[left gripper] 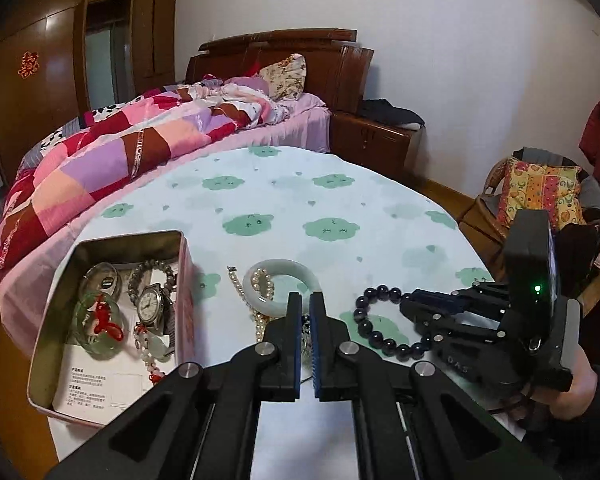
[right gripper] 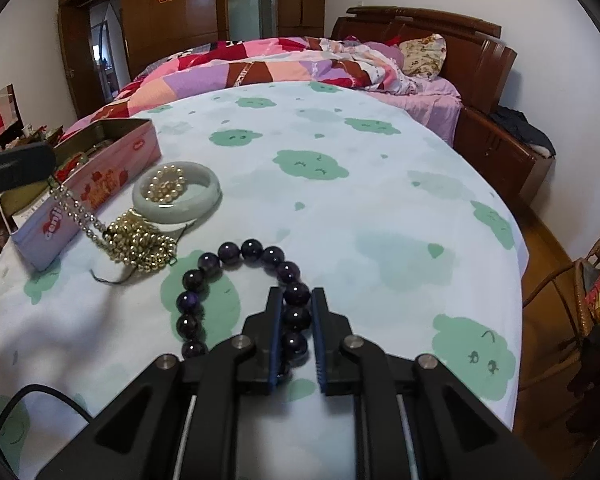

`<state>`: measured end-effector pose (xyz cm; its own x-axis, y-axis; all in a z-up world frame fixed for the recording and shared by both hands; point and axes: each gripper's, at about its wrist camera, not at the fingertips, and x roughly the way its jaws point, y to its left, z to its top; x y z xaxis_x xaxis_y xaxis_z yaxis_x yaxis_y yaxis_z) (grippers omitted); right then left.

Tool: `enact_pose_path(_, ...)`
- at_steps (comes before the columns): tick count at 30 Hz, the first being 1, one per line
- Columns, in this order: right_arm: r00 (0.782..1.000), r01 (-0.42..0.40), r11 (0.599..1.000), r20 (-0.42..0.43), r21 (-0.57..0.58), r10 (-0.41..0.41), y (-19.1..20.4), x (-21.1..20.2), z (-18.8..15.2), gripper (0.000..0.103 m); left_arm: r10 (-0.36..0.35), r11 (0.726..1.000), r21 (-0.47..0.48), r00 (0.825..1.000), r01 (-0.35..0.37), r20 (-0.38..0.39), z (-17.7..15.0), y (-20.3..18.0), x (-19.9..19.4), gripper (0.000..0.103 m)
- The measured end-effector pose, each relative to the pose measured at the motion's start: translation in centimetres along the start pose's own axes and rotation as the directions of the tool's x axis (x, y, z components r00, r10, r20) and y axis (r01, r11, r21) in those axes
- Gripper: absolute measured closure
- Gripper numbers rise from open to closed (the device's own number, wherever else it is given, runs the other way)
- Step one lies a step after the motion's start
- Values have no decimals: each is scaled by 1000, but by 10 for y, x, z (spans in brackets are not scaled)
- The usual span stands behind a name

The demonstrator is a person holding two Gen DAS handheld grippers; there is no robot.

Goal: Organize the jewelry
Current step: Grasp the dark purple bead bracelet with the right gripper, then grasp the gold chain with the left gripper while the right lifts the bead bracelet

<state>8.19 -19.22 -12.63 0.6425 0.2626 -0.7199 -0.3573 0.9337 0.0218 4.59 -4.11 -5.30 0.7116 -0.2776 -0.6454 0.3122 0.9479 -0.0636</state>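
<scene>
The left gripper has its 2 ribbed blue pads nearly together, pinching a strand of small gold-coloured pearl beads. From the right wrist view the strand slants from those pads down to a heaped, glossy coil on the tablecloth. The right gripper is narrowed onto the dark purple bead bracelet, a loop of large polished round beads; 3 of them sit in a row between its pads, and the loop's long axis runs away from the claw. Just beyond the coil lies a smooth pale green jade bangle, flat. Left of it stands the open rectangular metal tin, holding a wristwatch and other bangles.
</scene>
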Motion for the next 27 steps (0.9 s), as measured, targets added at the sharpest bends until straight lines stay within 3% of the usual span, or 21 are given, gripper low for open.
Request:
enact_pose_path(4,1000,-7,1000,0,-2,7,0,0,0,86,-5,1000,-11,1000,5,-21,-3,2,6,101)
enact_pose_path(13,999,-44,999,14,21,43,-3,-5,3,86,-28,999,-31,998,30,64,19,8,-24,101)
enact_pose_path(27,977,-170,984,136,51,162,7,-55,32,87,-2,999,-53,984,11,176,49,24,-72,101)
